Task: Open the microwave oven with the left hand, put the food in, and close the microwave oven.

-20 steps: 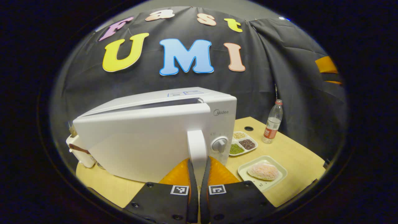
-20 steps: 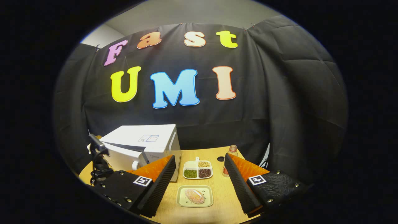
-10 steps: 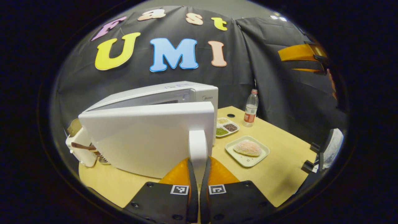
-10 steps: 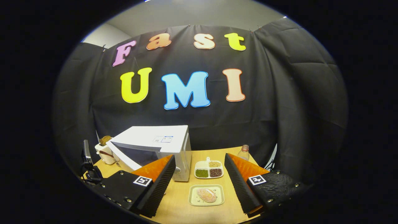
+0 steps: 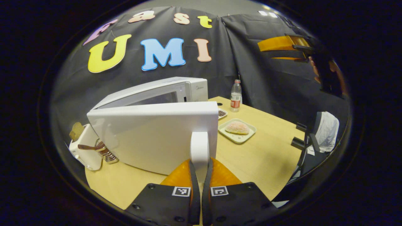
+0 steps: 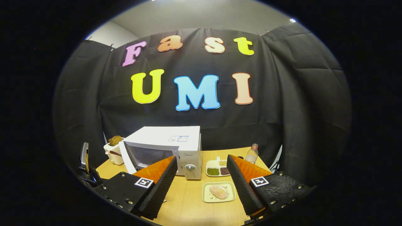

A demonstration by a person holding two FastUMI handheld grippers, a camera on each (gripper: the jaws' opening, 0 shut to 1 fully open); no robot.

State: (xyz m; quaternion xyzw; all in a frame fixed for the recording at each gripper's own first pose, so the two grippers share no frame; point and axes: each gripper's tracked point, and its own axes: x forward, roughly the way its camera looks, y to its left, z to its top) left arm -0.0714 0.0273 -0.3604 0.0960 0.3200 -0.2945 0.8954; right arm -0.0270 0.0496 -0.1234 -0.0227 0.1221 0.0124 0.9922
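Left gripper view. Left gripper (image 5: 199, 171): clenched on the door handle (image 5: 199, 150), both fingers pressing its sides. Microwave door (image 5: 150, 133): swung well out from the microwave (image 5: 163, 91), with the dark cavity visible behind its top edge. Counter (image 5: 267, 157): pale wood. Plate (image 5: 237, 131): on the counter to the right of the door, apart from it, carrying the food (image 5: 237, 127), a pinkish oval bun. Divided dish (image 5: 222, 113): mostly hidden behind the door's edge. Bottle (image 5: 235, 95): upright near the back of the counter. Toaster (image 5: 86, 147): at the door's hinge side, near the door; whether they touch cannot be told. Right gripper (image 5: 282, 51): held high at upper right, a hand (image 5: 326, 72) behind it.

Right gripper view. Right gripper (image 6: 201, 175): released, fingers wide apart, holding nothing, above the near counter (image 6: 185, 201). Microwave (image 6: 166, 147): cavity exposed. Plate (image 6: 219, 192) with food (image 6: 219, 191): between the spread fingers, in front of the divided dish (image 6: 217, 168). Bottle (image 6: 252, 153): just behind the right finger.

Risks, as judged. Door pulled too far: its hinge edge could nudge the toaster. Pull off the hinge arc: the handle could slip from the fingers, or the microwave could drag across the counter. Pickup to follow: the plate is shallow and the bun soft, so a tilted lift may tip the bun off.
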